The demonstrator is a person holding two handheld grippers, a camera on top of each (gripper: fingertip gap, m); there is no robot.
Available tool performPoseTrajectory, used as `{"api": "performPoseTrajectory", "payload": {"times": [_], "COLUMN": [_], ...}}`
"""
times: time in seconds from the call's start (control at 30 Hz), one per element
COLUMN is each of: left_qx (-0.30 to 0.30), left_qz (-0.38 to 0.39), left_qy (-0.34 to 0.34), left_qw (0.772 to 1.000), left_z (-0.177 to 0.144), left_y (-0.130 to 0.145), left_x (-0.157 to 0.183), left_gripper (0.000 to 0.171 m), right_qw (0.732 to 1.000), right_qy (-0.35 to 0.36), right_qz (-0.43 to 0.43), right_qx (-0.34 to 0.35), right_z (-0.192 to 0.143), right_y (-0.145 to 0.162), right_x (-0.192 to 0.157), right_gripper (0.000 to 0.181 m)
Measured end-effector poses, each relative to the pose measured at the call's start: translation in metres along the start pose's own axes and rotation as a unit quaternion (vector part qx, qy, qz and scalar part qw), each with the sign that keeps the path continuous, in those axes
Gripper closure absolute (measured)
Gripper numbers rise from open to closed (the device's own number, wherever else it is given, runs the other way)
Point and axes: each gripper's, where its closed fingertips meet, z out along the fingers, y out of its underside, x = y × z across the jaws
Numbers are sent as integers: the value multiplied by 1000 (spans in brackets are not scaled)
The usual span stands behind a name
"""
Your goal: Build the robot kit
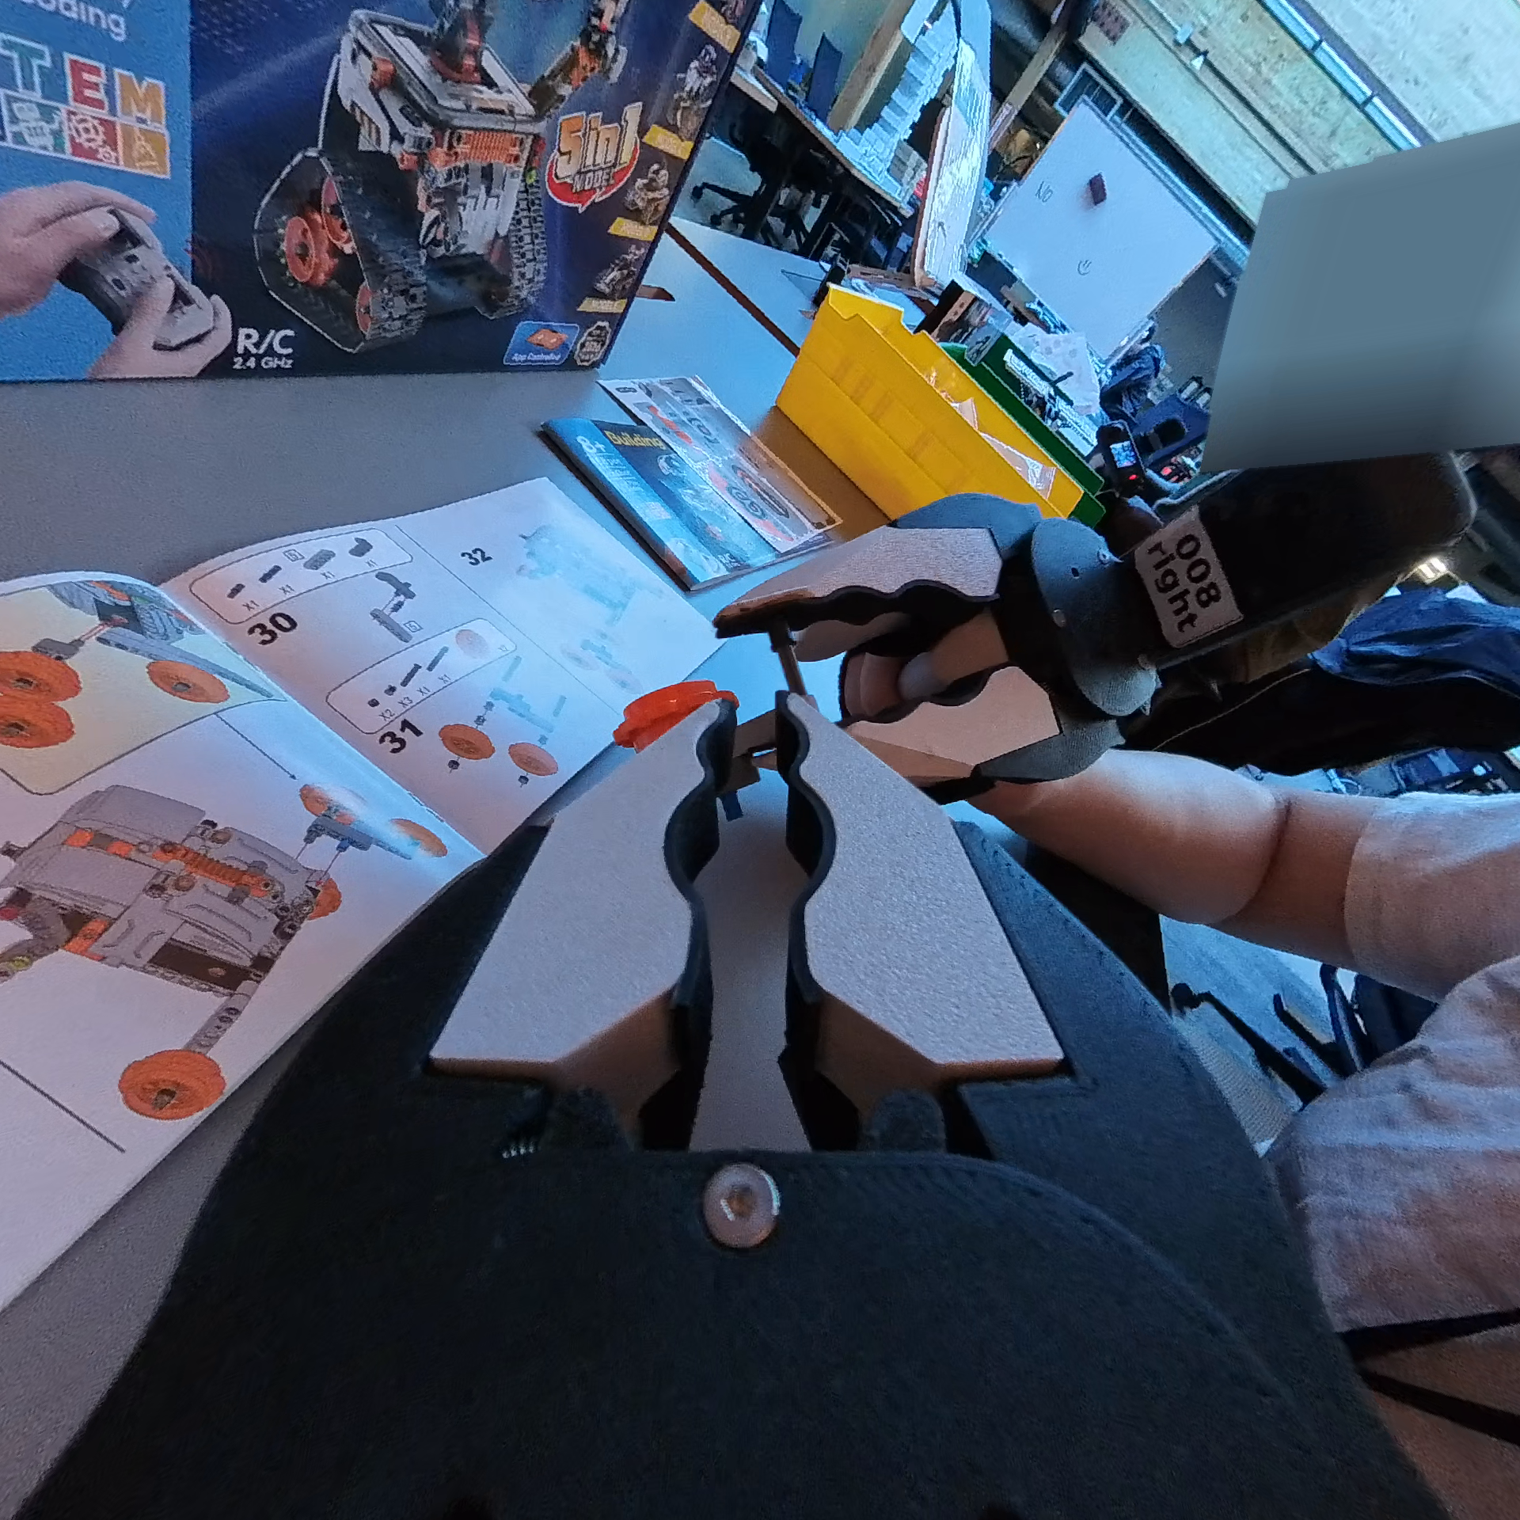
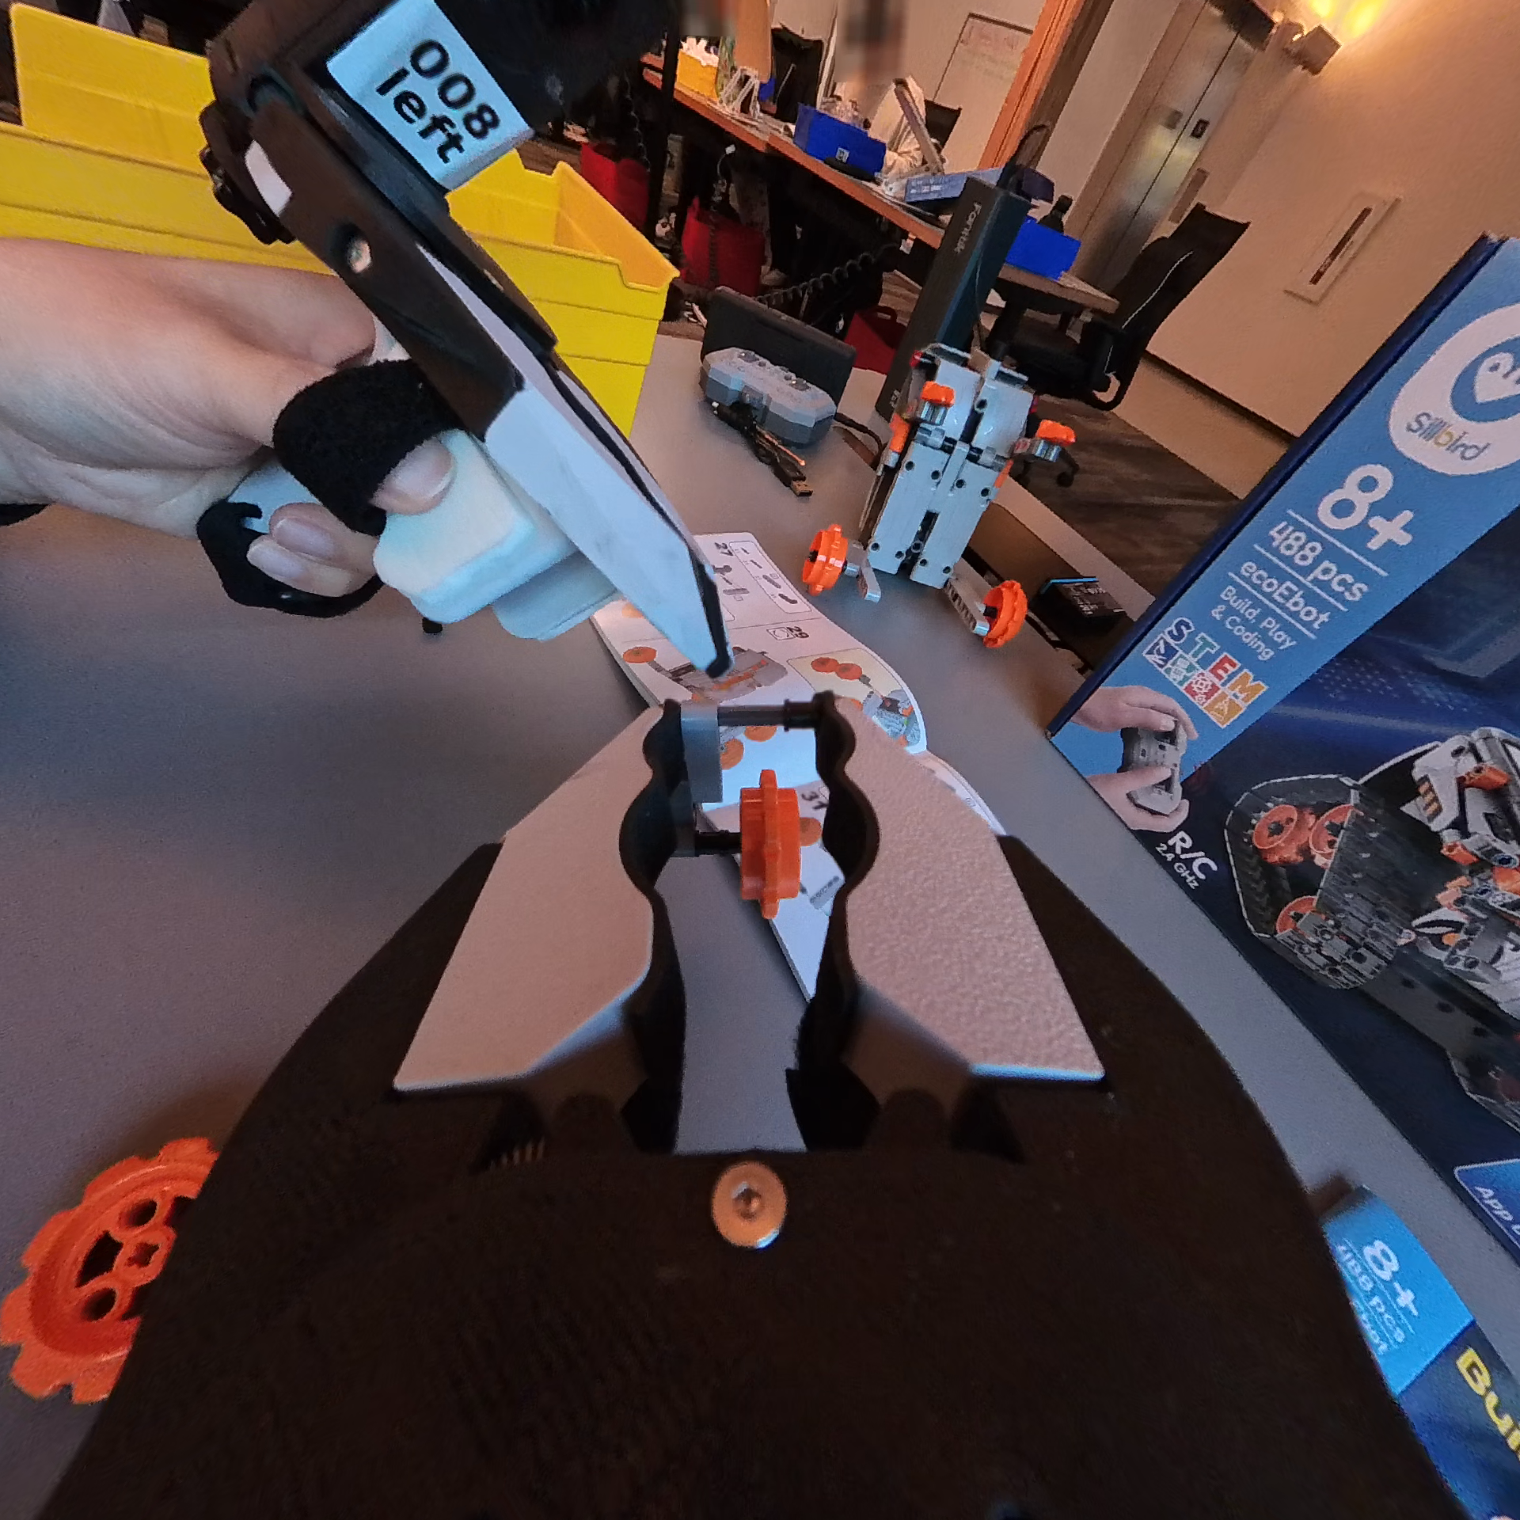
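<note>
My right gripper (image 2: 744, 715) is shut on a small assembly: a grey beam (image 2: 697, 757) with a black axle (image 2: 765, 714) spanning the fingertips, and an orange gear (image 2: 769, 843) on a lower axle. In the left wrist view the right gripper (image 1: 773, 674) comes in from the right with the axle (image 1: 788, 662) upright and the gear (image 1: 670, 711) to the left. My left gripper (image 1: 757, 714) has its jaws nearly closed at the beam's top end. It comes down from the upper left in the right wrist view (image 2: 714, 658). I cannot tell whether it grips anything. A small blue piece (image 1: 732, 804) shows in its gap.
An open instruction booklet (image 1: 329, 699) lies on the grey table (image 2: 247, 822) under both grippers. A toy box (image 2: 1316, 658) stands to the right, yellow bins (image 2: 559, 247) behind. A part-built grey model (image 2: 946, 493) stands farther back. A loose orange gear (image 2: 90, 1267) lies near left. My two grippers' fingertips are within a few centimetres of each other. Both grippers' tips are roughly 25 cm from the part-built grey model (image 2: 946, 493).
</note>
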Motion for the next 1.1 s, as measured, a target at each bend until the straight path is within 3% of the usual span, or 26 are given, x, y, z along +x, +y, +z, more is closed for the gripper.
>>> {"api": "performPoseTrajectory", "payload": {"times": [0.3,0.53,0.7,0.8,1.0,1.1], "left_qx": [-15,-29,-28,-29,-61,-84], "left_qz": [35,130,116,99,144,130], "left_qy": [-4,-70,-51,-39,-71,-54], "left_qw": [999,989,992,994,985,986], "left_z": [9,10,6,5,12,4], "left_y": [6,9,7,6,19,21], "left_x": [7,-2,-1,0,-4,-5], "left_gripper": [156,171,171,157,168,170], "right_qw": [999,992,993,993,987,988], "right_qy": [34,58,58,60,66,16], "right_qz": [-31,-104,-92,-91,-137,-141], "right_qx": [-17,-50,-41,-42,-51,-52], "right_z": [4,11,11,11,14,14], "right_y": [3,10,8,8,8,10], "right_x": [3,-3,-3,-3,-9,-21], "right_gripper": [150,150,149,149,150,138]}}
